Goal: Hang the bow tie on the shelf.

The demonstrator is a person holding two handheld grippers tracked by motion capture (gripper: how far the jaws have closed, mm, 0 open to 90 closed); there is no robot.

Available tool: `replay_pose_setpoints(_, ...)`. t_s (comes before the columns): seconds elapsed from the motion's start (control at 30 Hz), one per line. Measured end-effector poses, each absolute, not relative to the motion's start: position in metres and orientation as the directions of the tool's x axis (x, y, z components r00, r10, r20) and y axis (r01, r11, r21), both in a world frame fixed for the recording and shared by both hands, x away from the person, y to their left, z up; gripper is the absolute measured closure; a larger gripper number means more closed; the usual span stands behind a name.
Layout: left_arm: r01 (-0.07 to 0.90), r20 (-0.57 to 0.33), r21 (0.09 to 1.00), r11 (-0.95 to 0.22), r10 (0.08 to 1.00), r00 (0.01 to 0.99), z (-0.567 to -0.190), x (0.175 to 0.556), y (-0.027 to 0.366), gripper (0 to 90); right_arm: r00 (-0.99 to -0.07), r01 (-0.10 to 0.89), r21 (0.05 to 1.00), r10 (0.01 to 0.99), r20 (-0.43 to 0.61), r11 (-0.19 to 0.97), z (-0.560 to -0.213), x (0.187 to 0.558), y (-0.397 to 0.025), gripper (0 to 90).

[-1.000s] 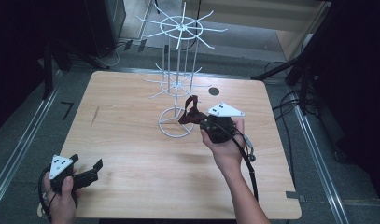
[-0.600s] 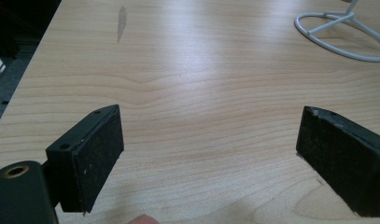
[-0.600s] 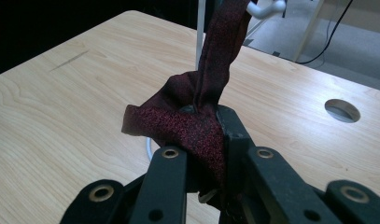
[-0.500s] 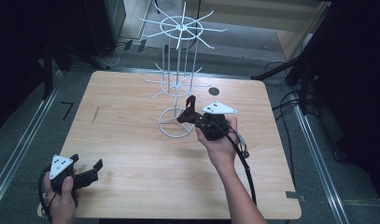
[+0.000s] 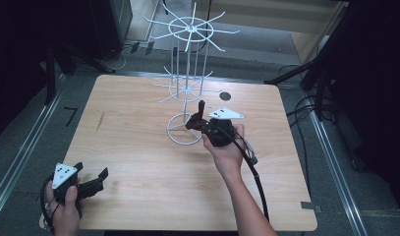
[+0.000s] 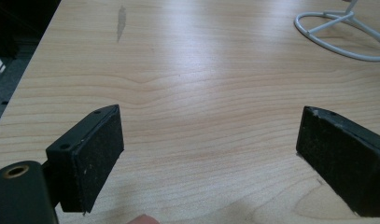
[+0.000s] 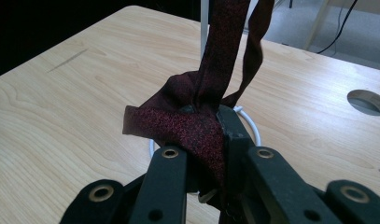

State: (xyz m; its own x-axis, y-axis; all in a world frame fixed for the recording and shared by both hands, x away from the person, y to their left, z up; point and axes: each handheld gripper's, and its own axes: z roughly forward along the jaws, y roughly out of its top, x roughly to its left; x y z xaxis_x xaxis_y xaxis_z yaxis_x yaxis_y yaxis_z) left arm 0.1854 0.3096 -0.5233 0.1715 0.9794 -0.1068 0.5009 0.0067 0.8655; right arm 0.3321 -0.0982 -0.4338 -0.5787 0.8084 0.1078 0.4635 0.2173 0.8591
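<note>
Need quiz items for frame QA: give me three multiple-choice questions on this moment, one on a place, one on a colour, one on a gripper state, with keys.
1. Where is the left gripper?
A. at the table's near left corner
B. over the rack's base ring
C. by the round hole in the table

2. What colour is the fabric strip in the right gripper?
A. white
B. dark red
C. blue

3. How do the left gripper's jaws stand?
A. shut on cloth
B. shut on nothing
C. wide open, nothing between them

Answers:
1. A: the high view shows it low over the wooden table, far from the white wire rack.
2. B: the right gripper view shows dark red cloth.
3. C: bare table shows between its pads.
</note>
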Motion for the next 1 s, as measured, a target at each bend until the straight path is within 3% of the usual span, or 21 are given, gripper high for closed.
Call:
replay_pose_setpoints(0.57, 0.498, -0.113, 0.867, 0.014, 0.979, 0.169, -0.523, 0.185, 0.310, 8.1, -0.592, 0.490, 0.849, 0.790, 0.156, 0.199, -0.450, 0.346, -0.094, 79.9)
replay_pose_setpoints(0.7, 0.498, -0.110, 0.867, 0.012, 0.980, 0.168, -0.523, 0.185, 0.310, 8.1, -0.616, 0.506, 0.841, 0.762, 0.199, 0.190, -0.451, 0.344, -0.097, 72.5)
replay_pose_setpoints(1.0, 0.500, -0.103, 0.866, 0.004, 0.980, 0.171, -0.523, 0.185, 0.309, 8.1, -0.642, 0.498, 0.854, 0.725, 0.247, 0.150, -0.443, 0.334, -0.115, 47.3)
